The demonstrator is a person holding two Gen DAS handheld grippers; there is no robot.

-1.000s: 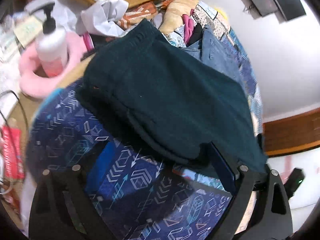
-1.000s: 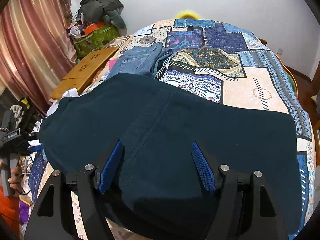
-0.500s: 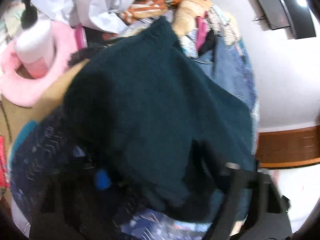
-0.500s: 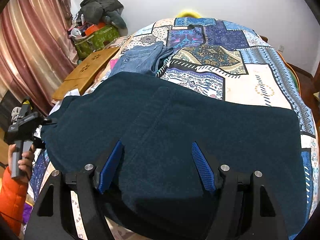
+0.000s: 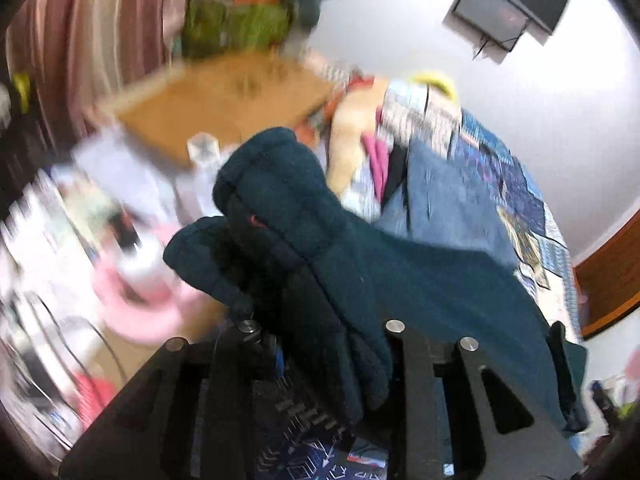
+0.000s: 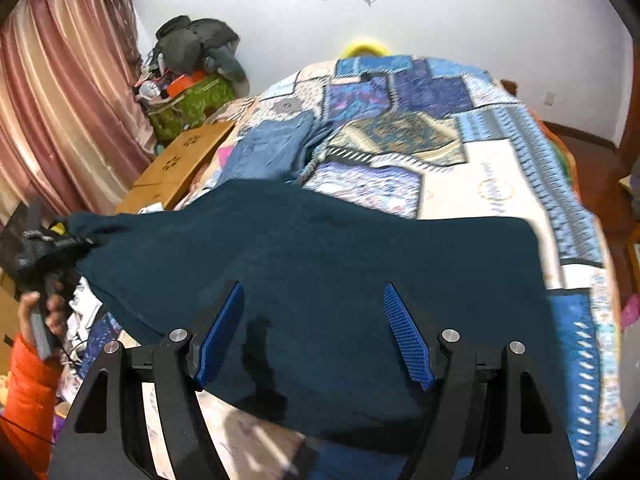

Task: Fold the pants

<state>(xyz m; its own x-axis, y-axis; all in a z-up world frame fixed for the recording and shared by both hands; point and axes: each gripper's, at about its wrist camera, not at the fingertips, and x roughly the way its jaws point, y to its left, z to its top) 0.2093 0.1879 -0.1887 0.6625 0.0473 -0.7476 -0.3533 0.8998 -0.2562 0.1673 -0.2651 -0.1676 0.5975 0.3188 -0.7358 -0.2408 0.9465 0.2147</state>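
Right wrist view: patchwork bed (image 6: 500,168) filling frame; dark teal pants (image 6: 320,272) spread across it at 6 o'clock. Right gripper (image 6: 316,332) jaws apart over fabric. At 9 o'clock, left gripper (image 6: 52,248), jaws just closing, clamped on bunched pants end.

Pants (image 6: 320,264) lie on bed (image 6: 492,184); jeans (image 6: 272,152) behind them.

- Your pants (image 6: 320,264) are a dark teal, plain, kinda fuzzy
- Quilt (image 6: 472,168) is blue-and-cream patchwork
- Your sleeve (image 6: 28,384) is bright orange
- Curtains (image 6: 60,100) are striped dusty pink
- Gripper pads (image 6: 408,336) are blue
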